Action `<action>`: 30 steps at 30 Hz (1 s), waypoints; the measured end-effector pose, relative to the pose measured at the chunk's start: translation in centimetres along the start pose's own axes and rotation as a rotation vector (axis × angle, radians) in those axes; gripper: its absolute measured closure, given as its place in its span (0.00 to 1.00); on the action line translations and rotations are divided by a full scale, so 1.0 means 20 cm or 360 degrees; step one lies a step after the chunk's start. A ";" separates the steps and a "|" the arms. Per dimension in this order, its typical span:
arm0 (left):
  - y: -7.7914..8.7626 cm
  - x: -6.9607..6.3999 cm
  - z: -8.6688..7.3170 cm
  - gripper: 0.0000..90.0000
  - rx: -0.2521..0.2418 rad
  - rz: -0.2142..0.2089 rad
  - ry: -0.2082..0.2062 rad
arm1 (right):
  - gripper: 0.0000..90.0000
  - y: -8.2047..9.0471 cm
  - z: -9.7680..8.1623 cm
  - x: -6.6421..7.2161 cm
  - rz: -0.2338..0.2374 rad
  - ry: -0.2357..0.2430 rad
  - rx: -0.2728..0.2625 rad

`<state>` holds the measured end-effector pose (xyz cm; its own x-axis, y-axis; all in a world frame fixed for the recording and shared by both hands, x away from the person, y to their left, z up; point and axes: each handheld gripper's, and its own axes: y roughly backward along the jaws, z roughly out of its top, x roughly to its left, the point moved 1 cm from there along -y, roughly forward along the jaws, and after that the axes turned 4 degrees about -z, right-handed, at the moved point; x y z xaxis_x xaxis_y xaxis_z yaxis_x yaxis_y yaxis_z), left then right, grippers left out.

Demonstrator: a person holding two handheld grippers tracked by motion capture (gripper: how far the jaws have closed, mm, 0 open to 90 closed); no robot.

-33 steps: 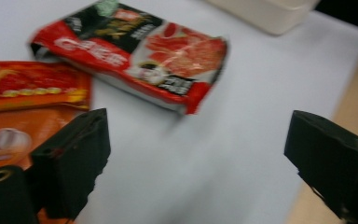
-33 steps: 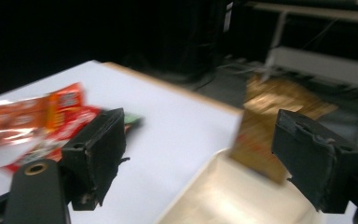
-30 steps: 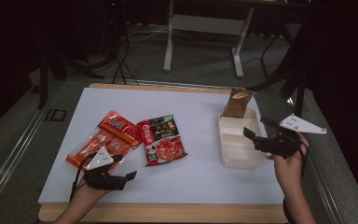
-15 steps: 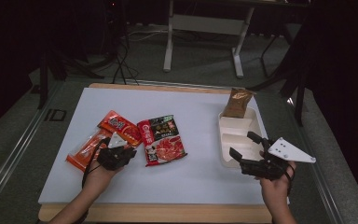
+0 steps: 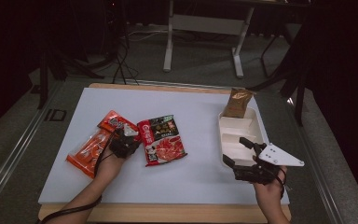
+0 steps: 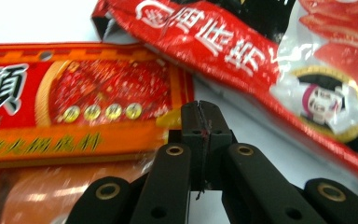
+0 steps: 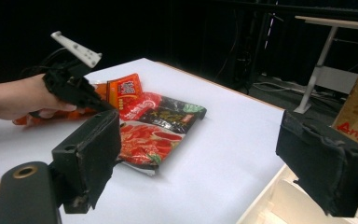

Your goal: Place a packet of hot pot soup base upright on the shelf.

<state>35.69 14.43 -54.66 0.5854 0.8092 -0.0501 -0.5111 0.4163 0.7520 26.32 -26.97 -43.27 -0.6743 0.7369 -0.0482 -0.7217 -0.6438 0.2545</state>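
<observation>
— From above, where are things seen?
— Left claw (image 5: 127, 140) is set at the orange packet (image 5: 103, 135) on the counter (image 5: 196, 112); right claw (image 5: 242, 156) is held wide open beside the white tray (image 5: 242, 128).
— Left gripper view?
— Jaws just closed flat together at the packet's edge (image 6: 74, 102); a grip cannot be told.
— Right gripper view?
— Wide-open jaws are seen.

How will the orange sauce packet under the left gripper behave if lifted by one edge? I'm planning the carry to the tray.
The orange packet looks like a glossy, flat film pouch, so it will probably droop from the left gripper, whose jaws have just closed at its edge. The shiny film may slip. It overlaps the long orange packet and might drag it.
</observation>
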 end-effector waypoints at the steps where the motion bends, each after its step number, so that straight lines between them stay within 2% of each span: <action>1: 0.00 0.00 0.00 1.00 0.0000 0.0000 0.0000 | 0.15 0.00 0.00 0.00 0.0000 0.0000 0.0000; 5: -0.05 0.00 0.05 1.00 0.0023 -0.0031 0.0022 | 0.15 -0.02 -0.02 0.01 0.0049 -0.0037 0.0034; 10: -0.06 0.00 0.06 1.00 0.0028 -0.0039 0.0046 | 0.15 -0.02 -0.02 0.00 0.0057 -0.0047 0.0033; 18: -0.08 -0.01 0.09 1.00 0.0042 -0.0038 0.0034 | 0.15 -0.02 -0.03 0.00 0.0056 -0.0075 0.0043; 21: -0.09 -0.03 0.10 1.00 0.0048 -0.0069 0.0022 | 0.15 -0.03 -0.03 0.00 0.0048 -0.0049 0.0057; 23: -0.10 -0.05 0.11 1.00 0.0054 -0.0079 -0.0001 | 0.15 -0.03 -0.04 0.00 0.0054 -0.0063 0.0064; 30: -0.13 -0.08 0.15 1.00 0.0052 -0.0110 -0.0005 | 0.15 -0.04 -0.05 0.00 0.0061 -0.0068 0.0081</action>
<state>37.92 10.94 -54.58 0.6208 0.7775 -0.1005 -0.4486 0.4574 0.7679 26.77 -26.70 -44.49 -0.6932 0.7207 0.0033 -0.6860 -0.6611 0.3039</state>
